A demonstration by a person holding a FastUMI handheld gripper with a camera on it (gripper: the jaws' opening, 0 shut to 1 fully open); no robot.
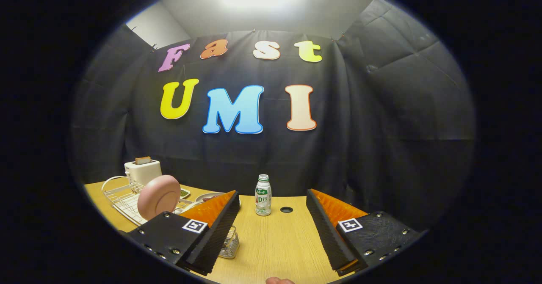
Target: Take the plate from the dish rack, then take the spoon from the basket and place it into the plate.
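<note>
Table (275,241): bottle (263,195) beyond parted fingers (322,220).

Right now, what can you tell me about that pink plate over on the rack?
The pink plate is round, smooth and matte-looking, perhaps plastic or ceramic, with a shallow raised rim. It stands nearly upright on its edge in the white wire dish rack, its face turned toward the camera and leaning slightly. It sits on the wooden table, in front of the white toaster and beyond the left finger of the gripper, whose fingers are spread wide and touch nothing.
</note>
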